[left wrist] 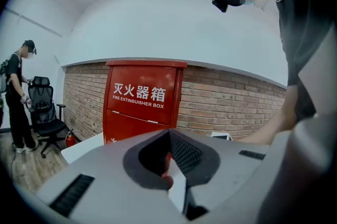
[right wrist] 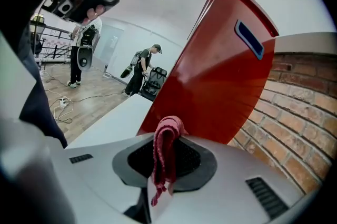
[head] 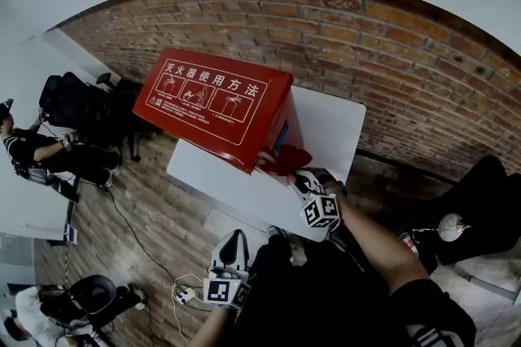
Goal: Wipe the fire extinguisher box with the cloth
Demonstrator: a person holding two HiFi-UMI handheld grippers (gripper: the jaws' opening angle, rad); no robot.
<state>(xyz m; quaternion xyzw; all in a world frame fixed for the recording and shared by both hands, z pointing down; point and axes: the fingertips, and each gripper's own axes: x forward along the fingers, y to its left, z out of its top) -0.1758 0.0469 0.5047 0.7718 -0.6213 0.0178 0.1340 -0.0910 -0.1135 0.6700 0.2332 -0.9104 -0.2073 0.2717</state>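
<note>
The red fire extinguisher box (head: 213, 105) stands on a white table (head: 213, 176) in front of a brick wall. My right gripper (head: 296, 173) is at the box's right side, near its lower corner, shut on a red cloth (head: 290, 159) that lies against the red panel. In the right gripper view the cloth (right wrist: 165, 150) hangs folded from the shut right gripper (right wrist: 167, 140), with the box side (right wrist: 221, 75) close ahead. My left gripper (head: 234, 239) hangs low off the table's near edge, shut and holding nothing. The left gripper (left wrist: 169, 136) faces the box front (left wrist: 139, 107) from a distance.
A brick wall (head: 391, 52) runs behind the table. A black office chair (head: 73, 105) and a person (head: 32, 150) are at the left. Cables and a power strip (head: 183, 294) lie on the wooden floor. A dark bag (head: 480, 207) sits at the right.
</note>
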